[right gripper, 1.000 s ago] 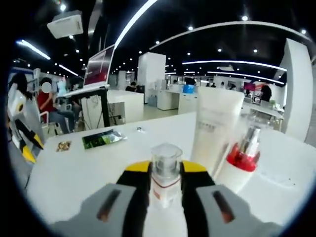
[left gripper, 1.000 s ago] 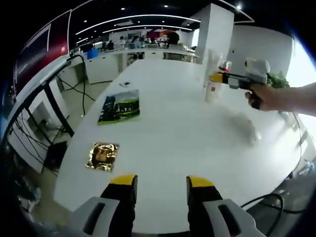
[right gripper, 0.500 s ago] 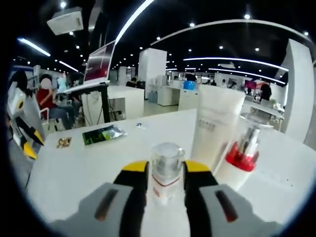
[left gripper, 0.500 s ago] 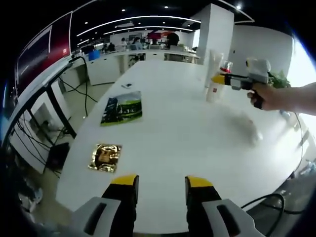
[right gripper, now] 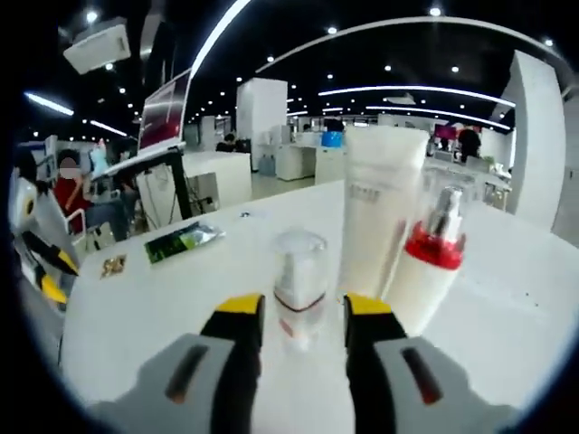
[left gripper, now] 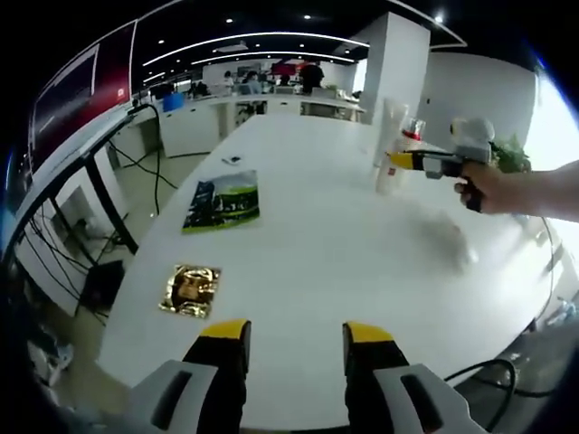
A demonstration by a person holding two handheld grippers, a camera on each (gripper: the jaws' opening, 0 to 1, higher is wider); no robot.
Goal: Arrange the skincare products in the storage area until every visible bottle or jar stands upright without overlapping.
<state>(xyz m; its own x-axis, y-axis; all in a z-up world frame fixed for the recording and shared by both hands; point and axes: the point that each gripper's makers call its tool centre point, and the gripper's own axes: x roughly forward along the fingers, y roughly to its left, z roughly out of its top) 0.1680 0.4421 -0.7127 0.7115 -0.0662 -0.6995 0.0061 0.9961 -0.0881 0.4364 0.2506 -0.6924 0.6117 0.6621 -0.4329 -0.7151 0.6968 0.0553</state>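
We find the right gripper (right gripper: 297,312) level and low over the white surface (right gripper: 163,307), jaws parted just short of a small clear-capped bottle (right gripper: 299,287) standing upright. Beside it stand a white tube (right gripper: 377,208) and a red-collared pump bottle (right gripper: 421,271). The left gripper (left gripper: 294,342) hangs open over the surface's edge, gripping nothing.
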